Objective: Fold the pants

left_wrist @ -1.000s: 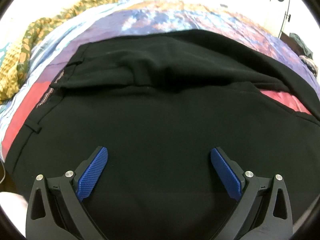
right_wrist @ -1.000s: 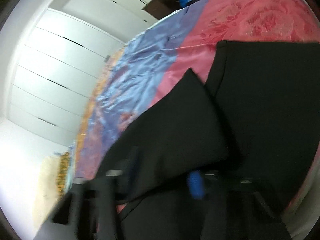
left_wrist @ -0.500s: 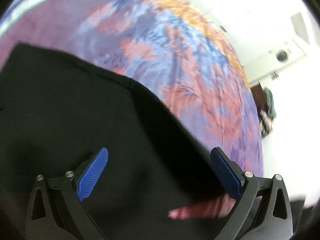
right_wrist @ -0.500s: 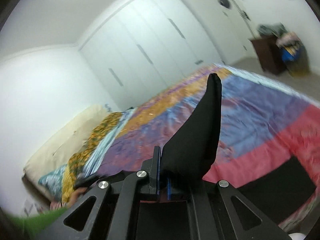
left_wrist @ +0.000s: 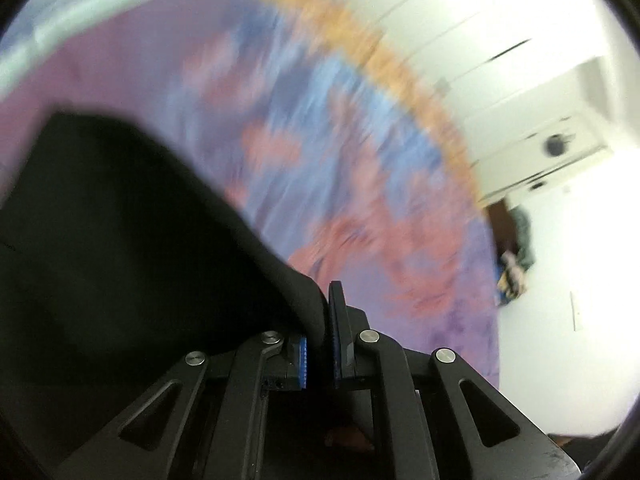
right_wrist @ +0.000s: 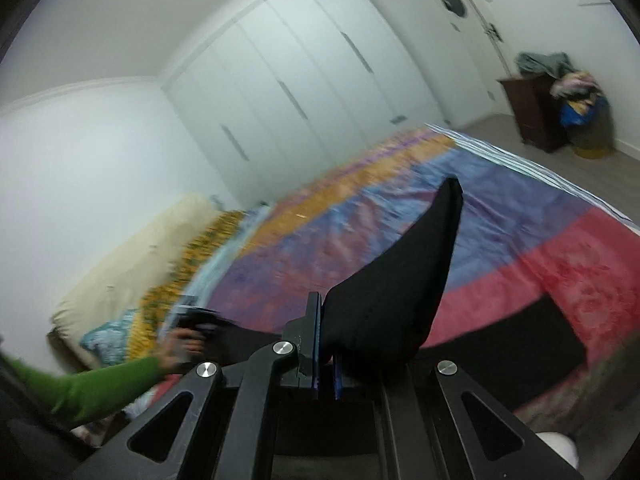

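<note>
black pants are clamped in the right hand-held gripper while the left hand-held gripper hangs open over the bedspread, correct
Not quite. The left hand-held gripper is not open: the left wrist view shows its blue pads shut on an edge of the black pants, above the bedspread. The rest holds: the right wrist view shows the right hand-held gripper clamped on a raised flap of the pants.

Black pants [right_wrist: 404, 280] — one corner lifted upright, the rest lying on the bedspread.

Bedspread [right_wrist: 500, 216] beyond pants [right_wrist: 400, 280] prob. open.
</note>
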